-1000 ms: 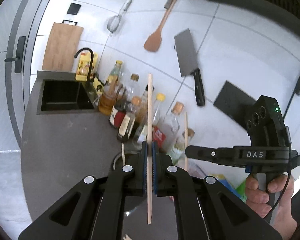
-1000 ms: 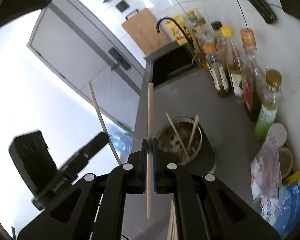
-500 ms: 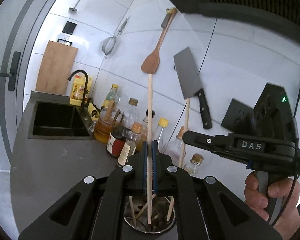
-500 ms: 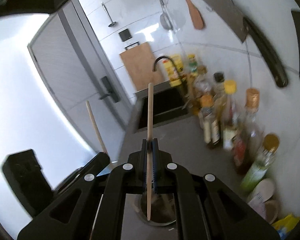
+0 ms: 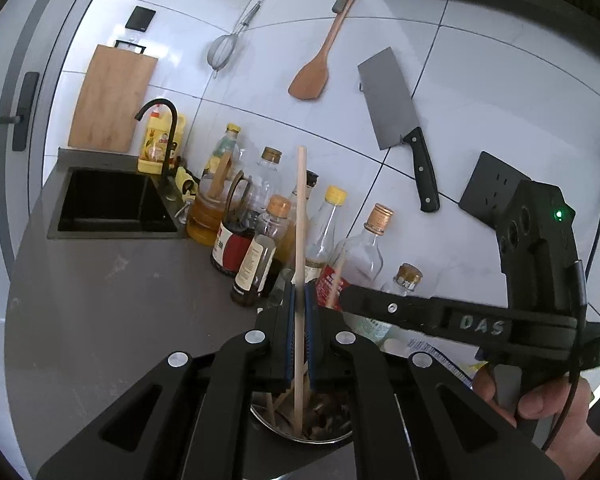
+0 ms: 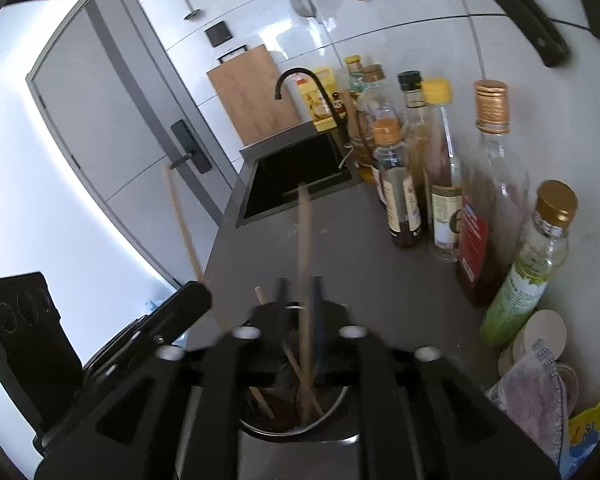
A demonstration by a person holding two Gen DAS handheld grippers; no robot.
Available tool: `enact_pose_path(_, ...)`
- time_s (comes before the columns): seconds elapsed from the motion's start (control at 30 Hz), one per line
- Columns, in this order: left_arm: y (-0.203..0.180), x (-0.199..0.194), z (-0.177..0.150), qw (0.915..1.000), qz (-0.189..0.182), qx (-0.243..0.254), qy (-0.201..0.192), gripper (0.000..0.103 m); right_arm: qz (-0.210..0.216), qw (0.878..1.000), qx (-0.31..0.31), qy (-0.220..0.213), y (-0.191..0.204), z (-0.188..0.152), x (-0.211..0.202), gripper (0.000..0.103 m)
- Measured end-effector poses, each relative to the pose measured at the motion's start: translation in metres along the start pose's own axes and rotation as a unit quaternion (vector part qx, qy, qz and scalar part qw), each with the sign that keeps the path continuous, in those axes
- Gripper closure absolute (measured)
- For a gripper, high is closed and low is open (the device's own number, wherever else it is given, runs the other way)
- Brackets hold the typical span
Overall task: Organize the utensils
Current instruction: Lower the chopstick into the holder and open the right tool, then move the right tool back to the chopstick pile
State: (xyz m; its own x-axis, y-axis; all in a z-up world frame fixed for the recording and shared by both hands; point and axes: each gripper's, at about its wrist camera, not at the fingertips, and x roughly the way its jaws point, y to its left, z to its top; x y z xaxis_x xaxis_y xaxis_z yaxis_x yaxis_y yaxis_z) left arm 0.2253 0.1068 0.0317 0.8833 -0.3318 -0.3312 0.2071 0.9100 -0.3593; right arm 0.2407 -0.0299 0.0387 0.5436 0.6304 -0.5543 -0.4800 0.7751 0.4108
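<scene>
Chopstick (image 5: 300, 240) in the left hand-held gripper (image 5: 299, 332) is squeezed tight, tip inside the metal cup (image 5: 300, 434) on the desk. The right hand-held gripper (image 6: 299, 320) is opening, its chopstick (image 6: 305, 264) loose. Let go slowly, straight down.

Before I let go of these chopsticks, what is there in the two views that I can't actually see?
- Left wrist view: the holder's rim, mostly hidden by the left tool.
- Right wrist view: whether the opening right tool still touches its chopstick; motion blur.
- Both views: the holder's bottom, hidden under chopsticks already inside.
</scene>
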Motion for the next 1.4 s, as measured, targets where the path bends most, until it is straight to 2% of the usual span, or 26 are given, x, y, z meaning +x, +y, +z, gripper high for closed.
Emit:
enact_pose_path(0.37, -0.008, -0.013, 0.006, 0.9997, 0.021, -0.003, 0.016, 0.098, 0.033, 0.999, 0.020, -0.017, 0.001, 0.001, -0.047, 0.077)
enact_pose_path(0.57, -0.015, -0.036, 0.006, 0.9993, 0.032, -0.005, 0.020, 0.098, 0.052, 0.998, 0.017, -0.004, 0.007, -0.020, -0.074, 0.076)
enact_pose_path(0.63, -0.017, -0.048, 0.005, 0.9990, 0.040, -0.007, 0.018, 0.092, 0.062, 0.998, 0.011, 0.010, 0.009, -0.030, -0.080, 0.068)
enact_pose_path(0.67, -0.018, -0.055, 0.005, 0.9988, 0.047, -0.007, 0.014, 0.077, 0.073, 0.997, 0.009, 0.017, 0.010, -0.036, -0.083, 0.057)
enact_pose_path(0.7, -0.019, -0.064, 0.004, 0.9985, 0.053, -0.009, 0.010, 0.064, 0.079, 0.997, 0.005, 0.024, 0.011, -0.041, -0.085, 0.054)
enact_pose_path(0.87, -0.026, -0.094, 0.004, 0.9982, 0.059, -0.012, 0.002, 0.064, 0.089, 0.995, -0.006, 0.039, 0.017, -0.060, -0.099, 0.054)
enact_pose_path(1.03, -0.035, -0.117, 0.001, 0.9978, 0.057, -0.034, 0.010, 0.063, 0.102, 0.994, -0.006, 0.038, 0.021, -0.065, -0.120, 0.053)
enact_pose_path(1.1, -0.037, -0.123, -0.001, 0.9970, 0.060, -0.044, 0.024, 0.057, 0.096, 0.994, -0.007, 0.054, 0.024, -0.064, -0.121, 0.045)
enact_pose_path(1.17, -0.041, -0.127, -0.007, 0.9959, 0.063, -0.045, 0.047, 0.055, 0.102, 0.992, -0.012, 0.078, 0.028, -0.066, -0.122, 0.043)
enact_pose_path(1.23, -0.044, -0.131, -0.015, 0.9937, 0.076, -0.044, 0.069, 0.053, 0.102, 0.991, -0.029, 0.080, 0.034, -0.069, -0.126, 0.039)
enact_pose_path(1.27, -0.044, -0.134, -0.019, 0.9929, 0.079, -0.046, 0.076, 0.050, 0.096, 0.991, -0.039, 0.080, 0.037, -0.071, -0.128, 0.033)
enact_pose_path(1.33, -0.045, -0.139, -0.027, 0.9890, 0.101, -0.050, 0.095, 0.041, 0.094, 0.990, -0.049, 0.091, 0.040, -0.074, -0.129, 0.025)
enact_pose_path(1.4, -0.045, -0.148, -0.034, 0.9827, 0.141, -0.056, 0.106, 0.030, 0.099, 0.988, -0.054, 0.102, 0.042, -0.076, -0.129, 0.018)
